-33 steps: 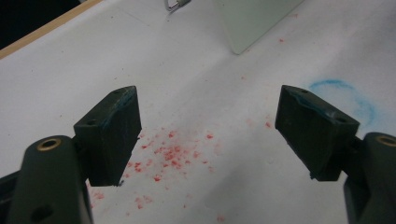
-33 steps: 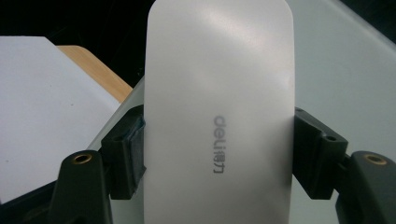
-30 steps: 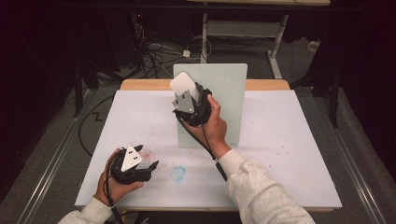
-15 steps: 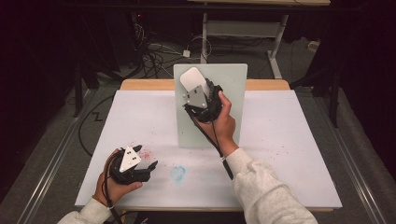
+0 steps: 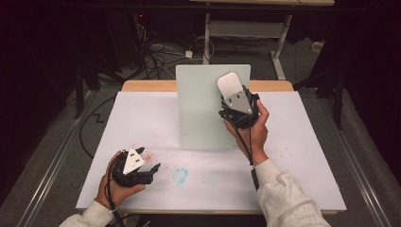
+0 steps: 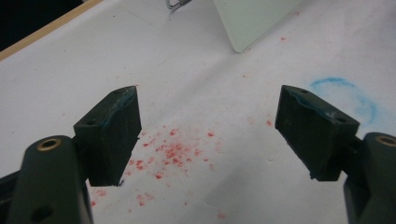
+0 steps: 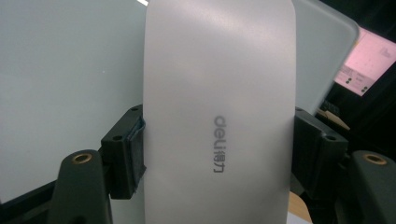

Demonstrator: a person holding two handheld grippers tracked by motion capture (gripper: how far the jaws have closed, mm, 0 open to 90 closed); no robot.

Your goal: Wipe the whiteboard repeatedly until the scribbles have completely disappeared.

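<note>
Between the right jaws: a flat white rounded-rectangle eraser (image 7: 219,112) with grey "deli" lettering, pinched by its long edges, its printed back towards the gripper's camera
Right gripper (image 5: 233,100): clamped on the eraser, raised in the person's right hand (image 5: 250,132) in front of the board, the eraser's rounded end pointing up and away
Eraser against board: it lies over the upper right part of the board in the high view; whether it is touching the surface I cannot tell, though it looks very close
Board: a pale grey-green rectangular whiteboard (image 5: 205,106) with rounded corners, standing nearly upright at the middle rear of the table
Left gripper (image 5: 144,163): jaws wide apart with nothing between them, held low near the front left of the table in the person's left hand (image 5: 116,182)
Under the left jaws: scattered red speckles (image 6: 173,151) on the table cover
Just right of them: a smudged blue ring mark (image 5: 180,175)
Table: a white-covered table (image 5: 307,156) with a wooden rear edge
Beyond the table: dark floor with tangled cables (image 5: 158,52) and a white metal frame (image 5: 246,28)
</note>
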